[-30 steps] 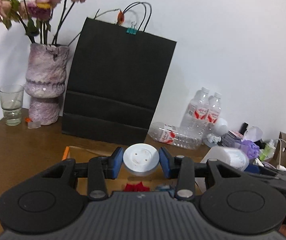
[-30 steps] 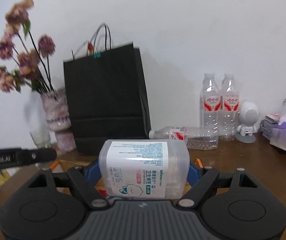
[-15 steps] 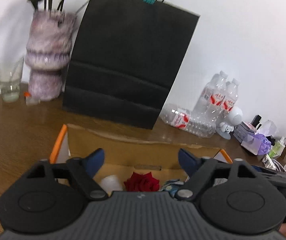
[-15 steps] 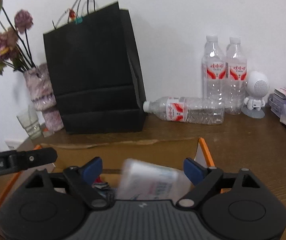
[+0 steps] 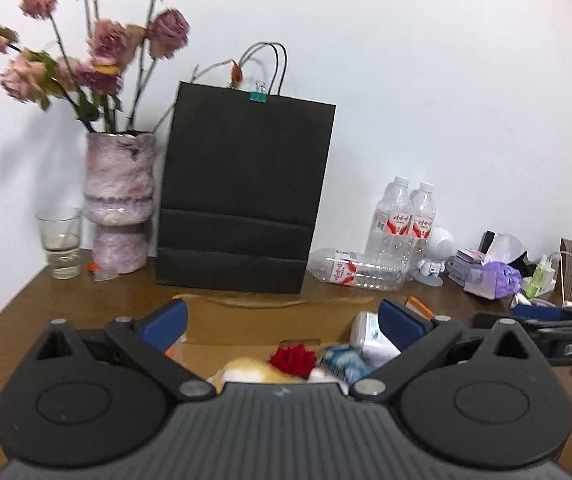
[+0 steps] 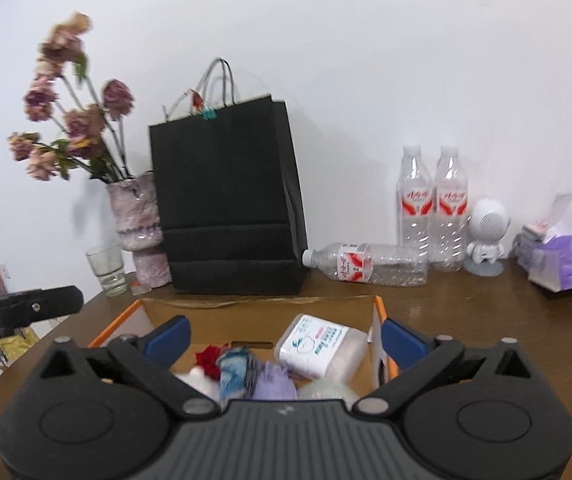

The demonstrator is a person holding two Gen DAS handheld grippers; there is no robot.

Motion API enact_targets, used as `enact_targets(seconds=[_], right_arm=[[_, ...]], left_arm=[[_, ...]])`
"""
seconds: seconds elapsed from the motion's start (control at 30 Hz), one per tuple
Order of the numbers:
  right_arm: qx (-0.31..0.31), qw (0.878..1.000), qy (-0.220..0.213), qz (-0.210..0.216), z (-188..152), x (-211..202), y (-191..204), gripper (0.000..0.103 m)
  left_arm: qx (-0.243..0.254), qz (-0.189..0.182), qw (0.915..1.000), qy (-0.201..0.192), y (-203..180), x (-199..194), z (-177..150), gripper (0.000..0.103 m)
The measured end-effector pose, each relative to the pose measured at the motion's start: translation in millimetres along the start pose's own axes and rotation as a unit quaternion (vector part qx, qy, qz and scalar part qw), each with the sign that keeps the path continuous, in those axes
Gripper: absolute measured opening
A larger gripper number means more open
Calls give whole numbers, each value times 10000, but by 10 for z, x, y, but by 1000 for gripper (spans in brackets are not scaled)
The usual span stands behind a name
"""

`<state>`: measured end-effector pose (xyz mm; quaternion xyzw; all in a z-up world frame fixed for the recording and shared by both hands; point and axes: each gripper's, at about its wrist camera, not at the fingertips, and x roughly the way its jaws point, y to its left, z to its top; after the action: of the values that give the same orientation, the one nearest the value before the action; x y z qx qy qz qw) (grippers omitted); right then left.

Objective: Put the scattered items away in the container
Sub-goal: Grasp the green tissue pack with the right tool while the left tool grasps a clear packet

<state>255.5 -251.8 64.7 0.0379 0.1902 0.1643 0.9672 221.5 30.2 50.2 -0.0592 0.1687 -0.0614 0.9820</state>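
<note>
An open cardboard box [image 6: 262, 310] with orange edges stands on the wooden table, its far wall [image 5: 270, 320] also in the left wrist view. Inside lie a clear cotton-swab box [image 6: 322, 346], a red rose [image 6: 208, 358], a blue patterned item [image 6: 234, 364] and a lilac item [image 6: 274, 384]. The left wrist view shows the same swab box [image 5: 368, 334], rose [image 5: 294, 360] and a yellowish item [image 5: 246, 374]. My left gripper [image 5: 282, 320] and right gripper [image 6: 284, 334] hover above the box, jaws opening wide with nothing between the pads.
A black paper bag [image 6: 226, 208] stands behind the box, with a vase of dried roses [image 5: 120, 196] and a glass [image 5: 60, 242] to its left. Water bottles [image 6: 432, 208], one lying [image 6: 366, 266], a small white figure [image 6: 486, 236] and tissue packs [image 6: 566, 258] are at the right.
The left gripper let go of a white round item and the right gripper dropped the cotton-swab box into the cardboard box. Both jaws spread wide and both grippers pulled back.
</note>
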Motion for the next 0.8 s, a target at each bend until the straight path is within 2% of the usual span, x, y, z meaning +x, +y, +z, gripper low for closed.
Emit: enact_targets(seconds=[0.13, 0.23, 0.43, 0.57, 0.7, 0.8], right_arm=[[-208, 9997, -148, 6, -209, -427, 70, 103], [-306, 9995, -48, 32, -429, -627, 122, 103], [-371, 9984, 431, -43, -908, -674, 221, 103], [-557, 9959, 703, -57, -1104, -582, 411, 102], [-748, 9930, 914, 5, -1190, -428, 628, 90], [-783, 9919, 997, -7, -1169, -321, 708, 82]], left_arm=[[66, 4, 9998, 200, 78, -290, -229, 103], [136, 39, 9988, 474, 129, -460, -441, 103], [136, 65, 9934, 1136, 173, -584, -896, 103], [102, 90, 9885, 1508, 102, -508, -1103, 103], [256, 212, 9852, 1684, -41, -378, -1218, 102], [338, 294, 9838, 1734, -83, -300, -1252, 95]])
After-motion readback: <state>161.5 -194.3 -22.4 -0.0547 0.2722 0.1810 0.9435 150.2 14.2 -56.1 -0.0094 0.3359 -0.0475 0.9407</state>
